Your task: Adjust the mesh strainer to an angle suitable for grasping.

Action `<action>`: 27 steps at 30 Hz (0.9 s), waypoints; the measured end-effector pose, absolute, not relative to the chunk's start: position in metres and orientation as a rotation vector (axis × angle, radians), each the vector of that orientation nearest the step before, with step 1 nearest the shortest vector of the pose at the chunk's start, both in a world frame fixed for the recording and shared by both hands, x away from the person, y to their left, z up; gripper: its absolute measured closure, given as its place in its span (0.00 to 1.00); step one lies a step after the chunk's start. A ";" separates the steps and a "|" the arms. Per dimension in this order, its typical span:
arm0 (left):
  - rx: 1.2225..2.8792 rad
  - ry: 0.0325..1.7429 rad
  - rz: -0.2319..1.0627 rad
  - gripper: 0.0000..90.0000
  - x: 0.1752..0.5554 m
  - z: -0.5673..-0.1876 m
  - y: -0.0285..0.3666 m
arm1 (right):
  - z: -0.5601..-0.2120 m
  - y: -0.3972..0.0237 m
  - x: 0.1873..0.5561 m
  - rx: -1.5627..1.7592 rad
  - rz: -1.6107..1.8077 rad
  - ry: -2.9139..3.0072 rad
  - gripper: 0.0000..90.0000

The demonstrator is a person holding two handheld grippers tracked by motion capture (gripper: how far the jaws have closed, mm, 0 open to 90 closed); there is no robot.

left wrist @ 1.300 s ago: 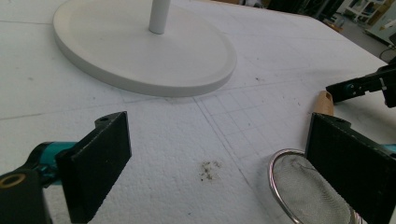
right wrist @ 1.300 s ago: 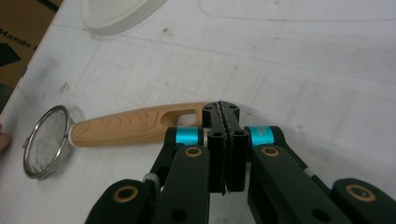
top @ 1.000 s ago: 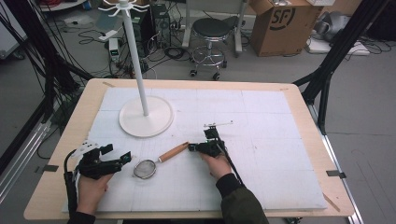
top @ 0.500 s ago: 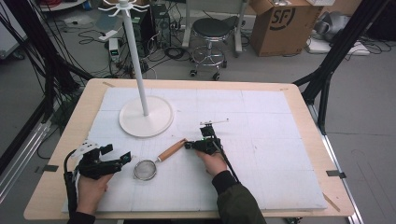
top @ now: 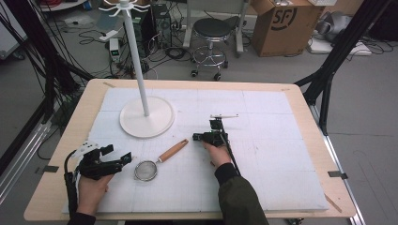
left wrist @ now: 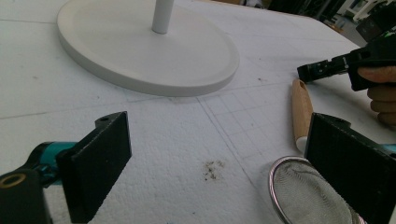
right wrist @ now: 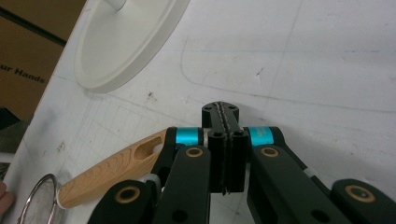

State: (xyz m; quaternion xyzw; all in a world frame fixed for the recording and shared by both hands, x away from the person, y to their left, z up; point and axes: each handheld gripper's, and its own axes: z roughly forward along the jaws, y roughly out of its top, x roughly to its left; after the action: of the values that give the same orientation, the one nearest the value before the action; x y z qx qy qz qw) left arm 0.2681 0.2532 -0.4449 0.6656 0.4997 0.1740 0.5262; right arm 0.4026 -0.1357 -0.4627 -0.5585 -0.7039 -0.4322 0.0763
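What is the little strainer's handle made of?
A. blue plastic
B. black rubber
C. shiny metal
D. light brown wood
D: the strainer has a round metal mesh bowl, but its handle is light brown wood with visible grain, lying on the white table cover between the two hand-held grippers.

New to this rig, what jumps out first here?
The tall white stand at the mat's far left. Near the front lies a strainer with a wooden handle, between the open left gripper and the shut right gripper, which sits just off the handle's tip.
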 end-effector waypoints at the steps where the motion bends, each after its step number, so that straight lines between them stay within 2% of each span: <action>1: 1.594 1.195 0.414 0.09 0.268 -0.445 0.253 | -0.462 -0.135 0.402 -1.680 -1.293 -2.117 1.00; 8: 1.596 1.188 0.415 0.09 0.269 -0.445 0.250 | -0.464 -0.129 0.401 -1.650 -1.312 -2.115 1.00; 13: 1.595 1.190 0.416 0.09 0.269 -0.445 0.251 | -0.461 -0.107 0.398 -1.582 -1.268 -2.171 1.00; 23: 1.590 1.187 0.413 0.09 0.268 -0.444 0.252 | -0.460 -0.104 0.393 -1.546 -1.269 -2.209 1.00; 24: 1.589 1.189 0.410 0.09 0.268 -0.444 0.252 | -0.458 -0.109 0.393 -1.534 -1.281 -2.197 0.96; 27: 1.591 1.191 0.404 0.09 0.269 -0.445 0.252 | -0.454 -0.115 0.393 -1.548 -1.294 -2.199 0.91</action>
State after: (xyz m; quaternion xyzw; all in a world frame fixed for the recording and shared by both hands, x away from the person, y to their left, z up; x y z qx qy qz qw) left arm 0.2685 0.2519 -0.4450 0.6662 0.4985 0.1691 0.5283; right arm 0.3931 -0.1148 -0.4535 -0.5171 -0.7345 -0.4323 0.0788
